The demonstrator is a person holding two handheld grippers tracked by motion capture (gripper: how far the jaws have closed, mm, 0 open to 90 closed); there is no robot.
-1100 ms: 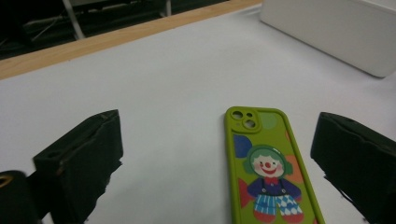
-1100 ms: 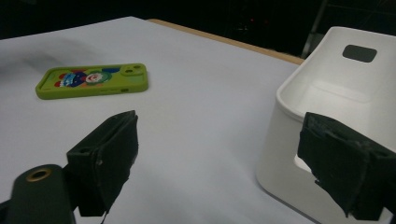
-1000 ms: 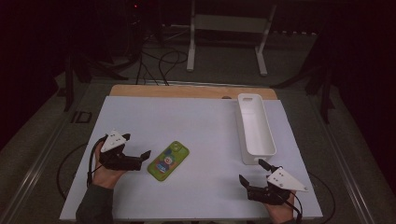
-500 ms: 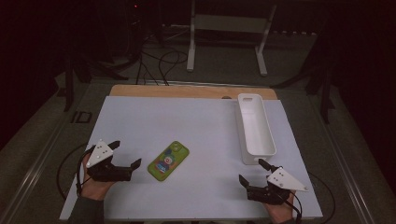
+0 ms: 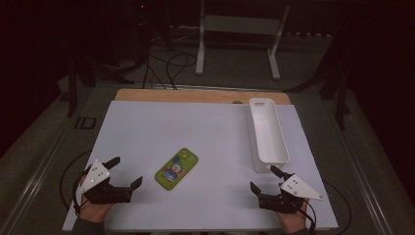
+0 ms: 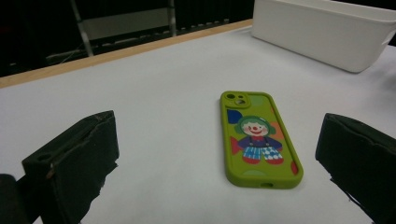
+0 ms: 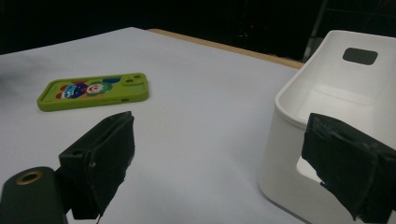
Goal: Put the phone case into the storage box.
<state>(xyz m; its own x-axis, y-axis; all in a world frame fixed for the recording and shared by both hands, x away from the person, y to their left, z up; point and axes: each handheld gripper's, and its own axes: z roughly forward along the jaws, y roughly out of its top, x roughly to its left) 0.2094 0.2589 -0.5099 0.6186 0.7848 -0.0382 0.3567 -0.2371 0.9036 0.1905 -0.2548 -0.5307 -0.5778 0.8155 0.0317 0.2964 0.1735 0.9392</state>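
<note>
Broadly, the white bench [image 5: 147, 122] stands in a dark room, with a white bin [image 5: 267, 134] along its right edge and a green clown phone case [image 5: 176, 169] lying flat near the middle of its front half. Both tongs, left [image 5: 126, 172] and right [image 5: 261, 179], sit apart and empty by the front corners. The step looks like the approach: next the left tongs would need to straddle the case's long sides.

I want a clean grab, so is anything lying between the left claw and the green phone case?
Nothing visible does. The left claw sits open, with bare white table between it and the green phone case, which lies flat and apart from the white bin.
</note>
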